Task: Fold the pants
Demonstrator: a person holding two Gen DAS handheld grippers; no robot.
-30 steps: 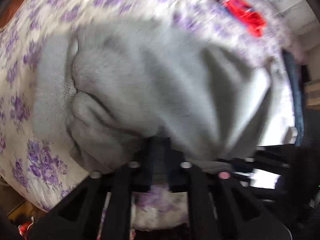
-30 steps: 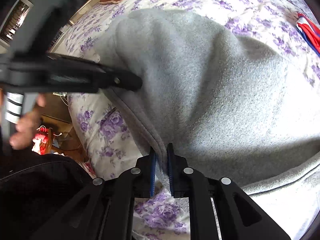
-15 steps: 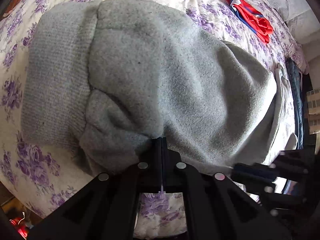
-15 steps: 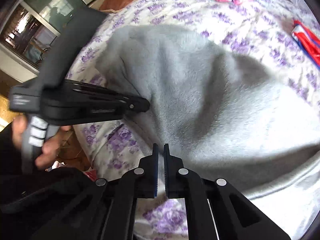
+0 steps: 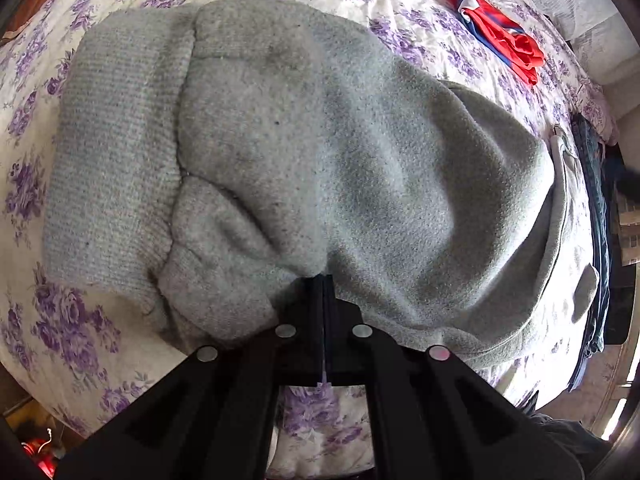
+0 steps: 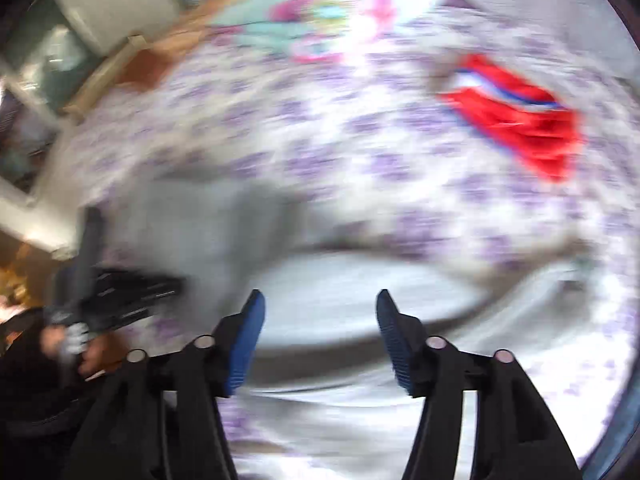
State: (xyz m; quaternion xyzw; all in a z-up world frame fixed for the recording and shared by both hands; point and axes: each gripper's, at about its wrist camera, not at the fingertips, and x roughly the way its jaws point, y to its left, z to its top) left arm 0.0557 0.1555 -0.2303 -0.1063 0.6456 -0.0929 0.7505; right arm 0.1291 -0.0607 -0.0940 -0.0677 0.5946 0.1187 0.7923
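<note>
Grey fleece pants (image 5: 320,168) lie folded on a floral bedsheet (image 5: 36,328), ribbed waistband to the left. My left gripper (image 5: 323,280) is shut, its tips tucked under the near edge of the pants; whether it pinches fabric is hidden. In the blurred right wrist view my right gripper (image 6: 320,312) is open and empty above the bed, with the grey pants (image 6: 208,232) at lower left and the left gripper (image 6: 132,292) beside them.
A red and blue garment (image 5: 504,32) lies at the far right of the bed, also in the right wrist view (image 6: 520,128). A colourful pillow (image 6: 320,12) lies at the head. Dark jeans (image 5: 596,208) hang at the bed's right edge.
My right gripper has let go of the pants' edge, opened wide and swung away across the bed. My left gripper has stayed shut at the pants' near edge.
</note>
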